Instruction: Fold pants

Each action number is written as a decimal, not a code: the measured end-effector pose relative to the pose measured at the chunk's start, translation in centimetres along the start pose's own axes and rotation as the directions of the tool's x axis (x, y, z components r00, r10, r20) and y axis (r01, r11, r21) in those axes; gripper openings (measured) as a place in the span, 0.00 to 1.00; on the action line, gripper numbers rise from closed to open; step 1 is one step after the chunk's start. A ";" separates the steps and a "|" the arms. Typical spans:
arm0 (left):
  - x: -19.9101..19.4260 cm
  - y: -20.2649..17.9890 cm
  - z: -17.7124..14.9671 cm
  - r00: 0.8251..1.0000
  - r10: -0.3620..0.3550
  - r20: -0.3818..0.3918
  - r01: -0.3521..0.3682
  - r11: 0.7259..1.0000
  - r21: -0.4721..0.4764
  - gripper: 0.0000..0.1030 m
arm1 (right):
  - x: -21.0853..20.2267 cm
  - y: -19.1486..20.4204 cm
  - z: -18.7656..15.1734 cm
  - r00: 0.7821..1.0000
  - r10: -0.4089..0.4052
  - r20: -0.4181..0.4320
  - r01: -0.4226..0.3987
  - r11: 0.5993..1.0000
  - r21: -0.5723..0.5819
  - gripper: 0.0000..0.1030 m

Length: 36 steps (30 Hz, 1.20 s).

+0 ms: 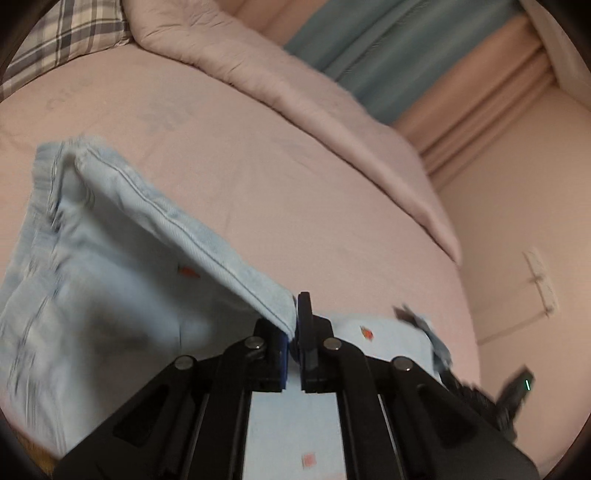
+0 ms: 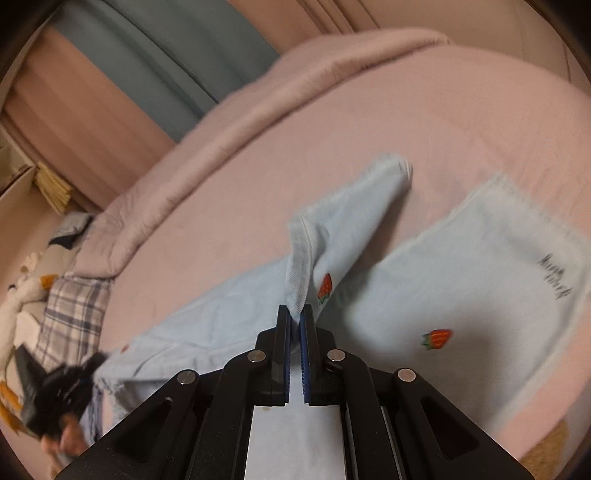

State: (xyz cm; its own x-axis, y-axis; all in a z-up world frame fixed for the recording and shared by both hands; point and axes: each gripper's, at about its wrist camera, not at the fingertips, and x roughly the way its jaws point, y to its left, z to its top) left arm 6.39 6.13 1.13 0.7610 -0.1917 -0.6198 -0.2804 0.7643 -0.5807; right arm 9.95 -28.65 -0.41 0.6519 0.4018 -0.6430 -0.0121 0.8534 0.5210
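Note:
Light blue pants [image 1: 110, 266] with small strawberry prints lie on a pink bed. My left gripper [image 1: 293, 325] is shut on a seamed edge of the pants and lifts it off the bed. My right gripper [image 2: 295, 314] is shut on another edge of the pants [image 2: 461, 273] and holds it raised. One leg lies flat at the right of the right wrist view, with dark lettering near its end. The other gripper shows blurred at each view's edge: the right one in the left wrist view [image 1: 491, 391], the left one in the right wrist view [image 2: 55, 391].
The pink bed sheet [image 1: 258, 155] spreads around the pants. A folded pink quilt [image 1: 295, 70] lies along the far side. A plaid pillow [image 1: 70, 33] sits at a corner. Teal and pink curtains [image 1: 406, 48] hang behind. Clutter lies beside the bed [image 2: 26, 288].

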 end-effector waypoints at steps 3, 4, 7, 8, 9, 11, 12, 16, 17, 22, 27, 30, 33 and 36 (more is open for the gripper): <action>-1.4 0.5 -3.5 1.000 0.013 -0.023 -0.013 1.000 0.010 0.03 | -1.5 -0.4 -0.9 1.000 -0.002 -0.008 0.002 1.000 -0.013 0.05; -1.4 0.9 -4.8 0.999 0.022 -0.047 -0.022 1.000 0.005 0.03 | -1.7 -0.6 -1.3 1.000 -0.013 -0.014 0.012 1.000 -0.016 0.05; -0.8 2.5 -7.7 0.994 0.045 -0.102 -0.048 0.998 -0.028 0.04 | -1.5 -1.3 -2.7 0.997 -0.064 -0.032 0.063 0.998 -0.024 0.05; -0.4 2.8 -8.2 0.992 0.055 -0.113 -0.059 0.998 -0.034 0.05 | -1.2 -1.5 -2.9 0.997 -0.067 -0.040 0.066 0.998 -0.018 0.05; 0.3 3.2 -8.2 0.989 0.063 -0.131 -0.069 0.997 -0.042 0.07 | -1.0 -1.7 -3.0 0.996 -0.069 -0.050 0.069 0.998 -0.009 0.05; 0.9 4.1 -8.3 0.986 0.071 -0.151 -0.083 0.994 -0.074 0.11 | -0.4 -2.2 -3.4 0.994 -0.084 -0.063 0.084 0.996 0.003 0.05; 0.8 4.8 -8.1 0.985 0.080 -0.150 -0.095 0.991 -0.098 0.13 | -0.4 -2.3 -3.4 0.994 -0.089 -0.064 0.089 0.996 0.003 0.05; -0.5 6.7 -6.8 0.987 0.125 -0.103 -0.142 0.975 -0.172 0.41 | -0.4 -2.5 -3.4 0.994 -0.088 -0.063 0.088 0.996 0.009 0.05; -1.1 7.3 -6.7 0.986 0.141 -0.091 -0.156 0.970 -0.188 0.40 | -0.4 -2.5 -3.3 0.994 -0.088 -0.061 0.089 0.996 0.010 0.05; -3.3 10.0 -5.3 0.972 0.232 -0.025 -0.232 0.943 -0.240 0.38 | -0.7 -2.5 -3.0 0.995 -0.087 -0.052 0.088 0.996 0.011 0.05; -5.0 10.4 -4.5 0.978 0.206 -0.021 -0.204 0.947 -0.247 0.12 | -1.4 -2.3 -2.9 0.996 -0.075 -0.040 0.075 0.997 0.001 0.05; -6.1 9.5 -5.3 0.975 0.216 -0.053 -0.222 0.956 -0.193 0.12 | -2.3 -2.3 -3.0 0.997 -0.072 -0.029 0.071 0.997 -0.011 0.05; -5.1 9.6 -6.3 0.960 0.255 -0.116 -0.271 0.950 -0.153 0.13 | -2.6 -2.8 -3.5 0.995 -0.092 -0.041 0.091 0.996 -0.022 0.05; -3.8 10.7 -7.5 0.947 0.272 -0.172 -0.298 0.941 -0.157 0.14 | -1.6 -3.6 -4.3 0.989 -0.121 -0.084 0.120 0.993 -0.017 0.05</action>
State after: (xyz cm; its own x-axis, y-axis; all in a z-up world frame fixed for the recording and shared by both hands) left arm -3.94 10.39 -6.66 0.5438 -0.0800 -0.8354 -0.5828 0.6802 -0.4445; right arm 5.66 -30.89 -3.67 0.5827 0.3216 -0.7463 0.0534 0.9012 0.4300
